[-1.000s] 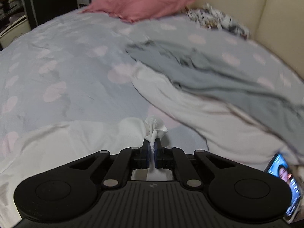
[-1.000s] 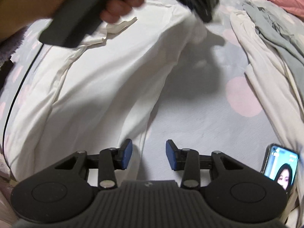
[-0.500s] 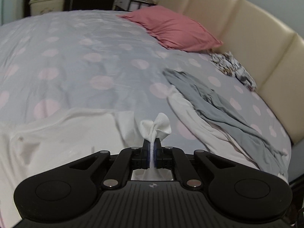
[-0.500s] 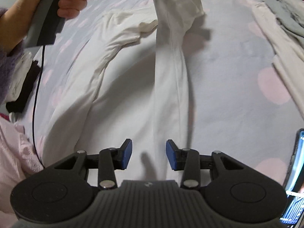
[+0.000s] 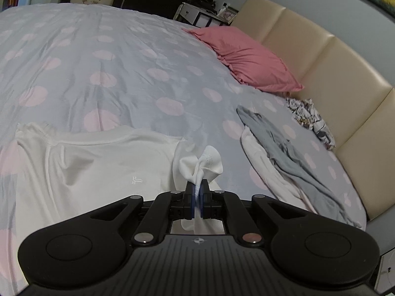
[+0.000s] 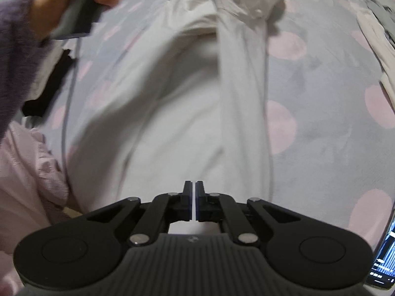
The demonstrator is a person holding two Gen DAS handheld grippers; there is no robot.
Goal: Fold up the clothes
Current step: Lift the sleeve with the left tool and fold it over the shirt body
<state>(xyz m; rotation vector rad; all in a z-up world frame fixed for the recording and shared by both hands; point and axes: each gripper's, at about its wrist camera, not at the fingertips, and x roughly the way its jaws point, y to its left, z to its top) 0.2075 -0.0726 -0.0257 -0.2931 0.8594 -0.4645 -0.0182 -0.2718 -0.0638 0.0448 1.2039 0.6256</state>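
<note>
Left gripper (image 5: 197,192) pinches a bunched corner of the white shirt (image 5: 98,170) spread on the bed (image 5: 123,69); right gripper (image 6: 193,197) hovers over it, fingers closed, apparently empty.

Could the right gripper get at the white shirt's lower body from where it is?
Probably yes. The right gripper, jaws closed, seemingly on nothing, hovers right above the white shirt with nothing between. The left gripper holds a pinched part farther up, out of its way.

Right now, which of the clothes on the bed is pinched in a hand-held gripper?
The white shirt: a bunched bit of it is clamped in the left hand-held gripper. The grey garment and the cream one under it lie loose, off to the right.
</note>
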